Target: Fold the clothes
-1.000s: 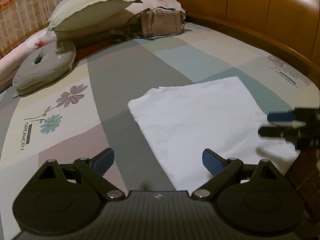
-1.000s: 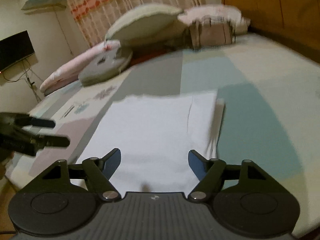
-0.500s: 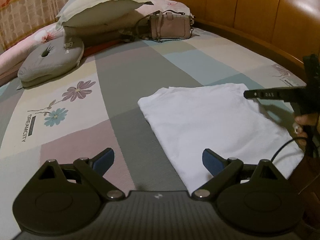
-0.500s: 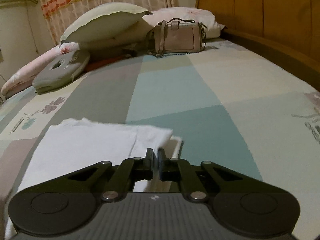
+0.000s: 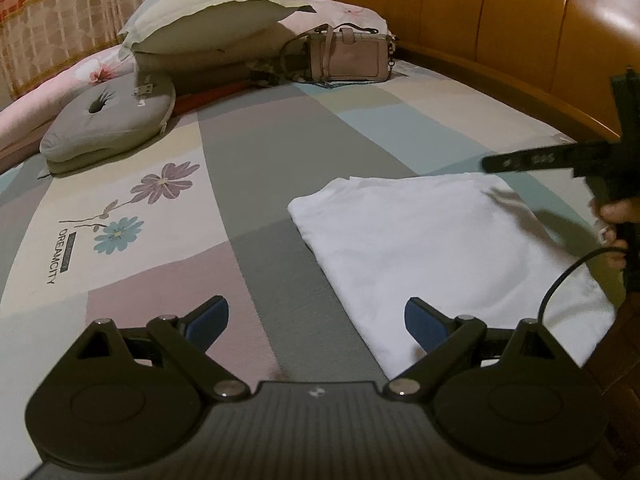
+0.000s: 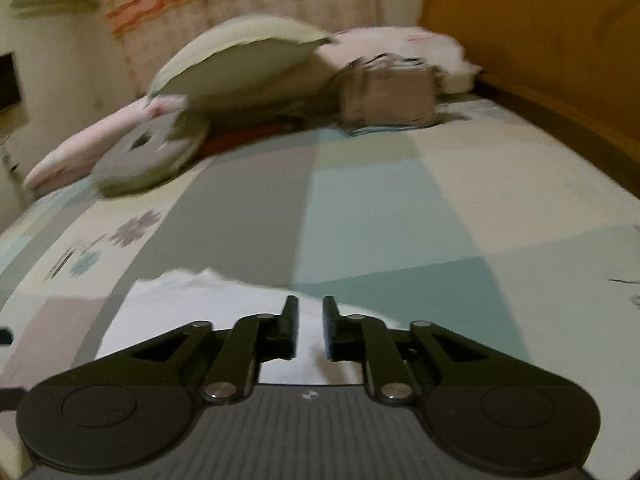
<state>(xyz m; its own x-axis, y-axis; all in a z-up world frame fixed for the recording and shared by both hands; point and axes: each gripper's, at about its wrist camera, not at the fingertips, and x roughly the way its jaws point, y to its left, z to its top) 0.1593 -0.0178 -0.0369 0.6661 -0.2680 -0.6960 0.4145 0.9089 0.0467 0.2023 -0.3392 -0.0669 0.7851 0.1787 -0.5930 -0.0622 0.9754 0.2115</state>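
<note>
A white garment (image 5: 432, 248), folded into a flat rectangle, lies on the patchwork bedsheet (image 5: 280, 152). My left gripper (image 5: 316, 320) hovers wide open over the sheet, its right finger just above the garment's near-left edge, nothing between the fingers. In the left wrist view my right gripper (image 5: 492, 164) reaches in from the right, above the garment's far right corner, held by a hand (image 5: 616, 216). In its own blurred view the right gripper (image 6: 311, 320) has its jaws opening, a narrow gap between them. The garment (image 6: 192, 308) lies below and nothing is pinched.
At the head of the bed are pillows (image 5: 208, 12), a grey cushion (image 5: 108, 120) with a hole and a pink handbag (image 5: 348, 56). A wooden headboard (image 5: 520, 20) runs along the right side. A black cable (image 5: 560, 280) hangs by the right hand.
The right gripper went from wide open to shut and now stands slightly apart. It rose off the garment's near right edge and moved towards its far right corner. The left gripper stayed put.
</note>
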